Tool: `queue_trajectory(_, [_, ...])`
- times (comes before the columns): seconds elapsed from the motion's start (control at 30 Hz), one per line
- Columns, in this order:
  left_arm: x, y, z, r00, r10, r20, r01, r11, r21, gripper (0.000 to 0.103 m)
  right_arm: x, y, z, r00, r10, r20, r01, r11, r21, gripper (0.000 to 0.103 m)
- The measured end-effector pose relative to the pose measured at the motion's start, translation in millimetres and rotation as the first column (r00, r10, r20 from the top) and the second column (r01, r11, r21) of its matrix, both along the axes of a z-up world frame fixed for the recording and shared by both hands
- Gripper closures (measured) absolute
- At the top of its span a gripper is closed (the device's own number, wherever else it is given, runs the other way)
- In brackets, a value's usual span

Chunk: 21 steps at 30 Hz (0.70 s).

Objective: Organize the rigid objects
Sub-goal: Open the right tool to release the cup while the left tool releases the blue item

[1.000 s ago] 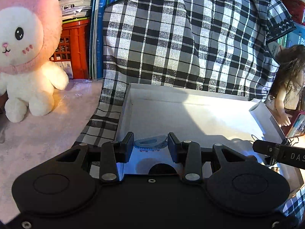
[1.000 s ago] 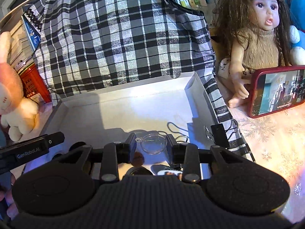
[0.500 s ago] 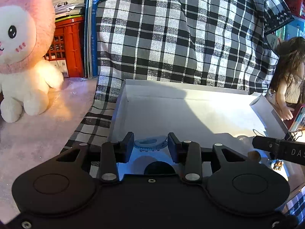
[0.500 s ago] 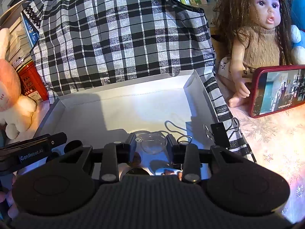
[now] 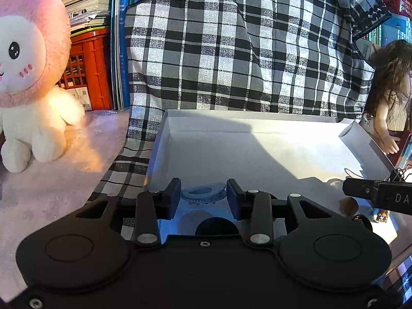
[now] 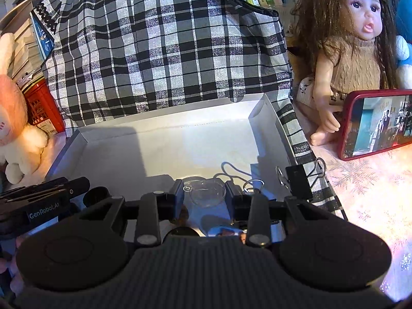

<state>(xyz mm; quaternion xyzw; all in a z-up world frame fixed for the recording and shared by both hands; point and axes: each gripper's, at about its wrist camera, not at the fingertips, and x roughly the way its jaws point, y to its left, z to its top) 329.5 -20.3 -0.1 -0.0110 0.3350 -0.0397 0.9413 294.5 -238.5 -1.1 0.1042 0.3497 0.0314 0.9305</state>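
Blue toothed hair clip (image 5: 203,193) between left gripper (image 5: 203,197) fingers (image 5: 173,195).

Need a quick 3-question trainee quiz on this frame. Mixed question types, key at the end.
1. Which item sits between the fingers of the left gripper?
A) blue hair claw
B) metal spoon
C) battery
2. True or false: the black binder clip lies flat in the middle of the white box.
3. In the right wrist view, what is propped on the table in front of the doll, screen lit?

Key:
1. A
2. False: it sits at the box's right edge.
3. The red phone.
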Motion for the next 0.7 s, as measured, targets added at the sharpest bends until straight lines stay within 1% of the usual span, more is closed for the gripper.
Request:
queue_trajectory(0.37, [-0.6, -0.6, -1.9, 1.0, -0.008, 0.015, 0.008, 1.0, -0.006, 0.066, -0.9, -0.3, -0.8, 1.0, -0.002, 0.01, 0.002, 1.0, 0.0, 0.06])
queue_trajectory(0.43, [-1.2, 0.1, -1.2, 1.0, -0.008, 0.015, 0.009, 1.0, -0.012, 0.064, -1.3, -0.7, -0.4, 1.0, -0.003, 0.011, 0.002, 1.0, 0.004, 0.06])
queue_trajectory(0.47, [-1.4, 0.6, -0.5, 1.0, -0.006, 0.014, 0.006, 1.0, -0.017, 0.063, -1.7, -1.0, -0.1, 1.0, -0.002, 0.011, 0.002, 1.0, 0.005, 0.058])
queue_trajectory(0.5, [-2.4, 1.6, 0.1, 1.0, -0.002, 0.015, 0.003, 1.0, -0.022, 0.059, -2.1, -0.9, 0.3, 1.0, -0.003, 0.012, 0.003, 1.0, 0.004, 0.053])
queue_trajectory(0.57, [-4.6, 3.0, 2.7, 1.0, -0.002, 0.018, 0.003, 0.999, -0.036, 0.055, -4.1, -0.9, 2.2, 1.0, -0.004, 0.018, 0.003, 1.0, 0.007, 0.046])
queue_trajectory(0.63, [-8.1, 3.2, 6.3, 1.0, -0.001, 0.028, 0.002, 0.999, -0.035, 0.046, -7.0, -1.0, 5.3, 1.0, -0.001, 0.028, 0.001, 1.0, 0.011, 0.046])
queue_trajectory(0.7, [-12.7, 3.0, 11.0, 0.999, -0.004, 0.042, 0.006, 1.0, -0.028, 0.042, -10.3, -0.6, 9.6, 0.999, 0.001, 0.039, -0.001, 1.0, 0.01, 0.042])
